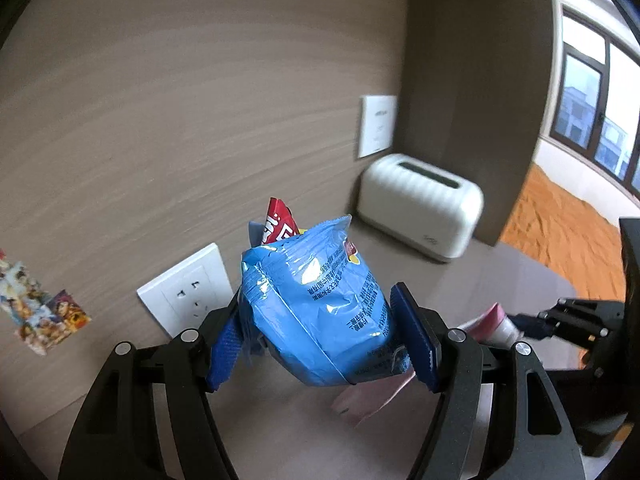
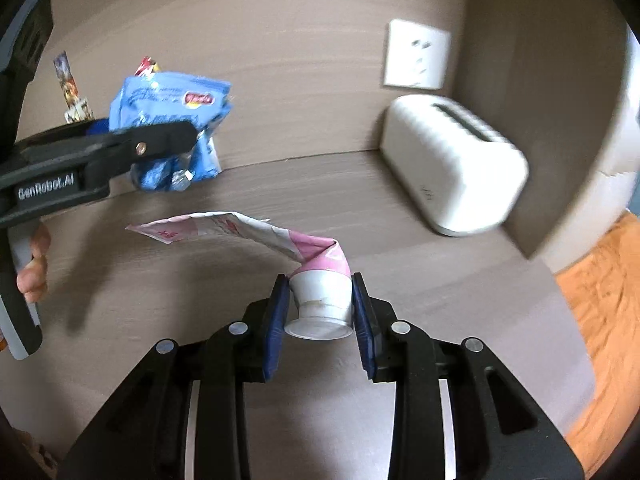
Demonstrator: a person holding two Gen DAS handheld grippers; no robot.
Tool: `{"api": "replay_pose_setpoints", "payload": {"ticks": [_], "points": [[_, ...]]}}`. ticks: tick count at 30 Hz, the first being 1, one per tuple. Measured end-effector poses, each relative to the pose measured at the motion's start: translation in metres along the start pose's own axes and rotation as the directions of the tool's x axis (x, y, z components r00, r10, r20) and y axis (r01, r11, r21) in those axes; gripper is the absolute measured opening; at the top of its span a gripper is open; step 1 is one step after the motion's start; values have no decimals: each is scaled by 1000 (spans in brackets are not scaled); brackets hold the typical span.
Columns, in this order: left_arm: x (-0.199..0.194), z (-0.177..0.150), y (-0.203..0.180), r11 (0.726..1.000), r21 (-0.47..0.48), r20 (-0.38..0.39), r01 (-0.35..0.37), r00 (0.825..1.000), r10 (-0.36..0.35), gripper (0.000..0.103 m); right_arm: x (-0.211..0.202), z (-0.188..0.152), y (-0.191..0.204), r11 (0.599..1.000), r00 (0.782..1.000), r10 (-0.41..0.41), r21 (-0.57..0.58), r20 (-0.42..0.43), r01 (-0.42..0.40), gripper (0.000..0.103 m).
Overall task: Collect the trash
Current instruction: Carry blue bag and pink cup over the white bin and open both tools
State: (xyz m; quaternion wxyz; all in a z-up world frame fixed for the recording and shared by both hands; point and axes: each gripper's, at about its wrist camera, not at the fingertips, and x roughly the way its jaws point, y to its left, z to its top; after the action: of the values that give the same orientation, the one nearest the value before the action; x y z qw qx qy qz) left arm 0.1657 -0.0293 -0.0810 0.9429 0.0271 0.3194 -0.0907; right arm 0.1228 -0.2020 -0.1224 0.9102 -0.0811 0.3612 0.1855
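Note:
My left gripper [image 1: 324, 344] is shut on a blue chip bag [image 1: 320, 300], held upright above the grey-brown tabletop; a red wrapper [image 1: 278, 226] sticks out of its top. In the right wrist view the same bag [image 2: 172, 120] hangs at the upper left in the left gripper [image 2: 160, 144]. My right gripper [image 2: 320, 312] is shut on the white cap end of a squeezed pink and white tube [image 2: 320, 292]; its flattened body [image 2: 224, 228] bends away to the left above the table. The tube also shows in the left wrist view [image 1: 494, 322], at the right.
A white toaster [image 2: 452, 168] stands at the back right of the table [image 2: 360, 208], against a dark side panel; it also shows in the left wrist view [image 1: 420, 204]. Wall sockets [image 1: 188, 292] [image 2: 416, 54] and a picture sticker [image 1: 36, 308] are on the wall. An orange bedspread [image 2: 600, 320] lies beyond the table's right edge.

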Motion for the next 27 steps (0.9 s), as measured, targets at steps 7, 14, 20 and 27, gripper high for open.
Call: {"api": "replay_pose_setpoints", "payload": {"ticks": [7,14,20,27], "points": [[-47,-18,-40,995,59,20,74,997,-76,68,-53,-37,-23,992,994,-101,80,36,98,33],[-71,-40,-105,965,174,-8,196,980,-198,68,-114,-106,-51,952,974,-226,213,-2,221,33],[-71,-60,-172,909,262,-75,325,946,-316,68,-147,-163,-76,886,945,-313,330,-92,326,33],[-66,-99,-253,811,345,-195,472,882,-430,68,-172,-234,-105,793,902,-370,430,-223,432,33]]}}
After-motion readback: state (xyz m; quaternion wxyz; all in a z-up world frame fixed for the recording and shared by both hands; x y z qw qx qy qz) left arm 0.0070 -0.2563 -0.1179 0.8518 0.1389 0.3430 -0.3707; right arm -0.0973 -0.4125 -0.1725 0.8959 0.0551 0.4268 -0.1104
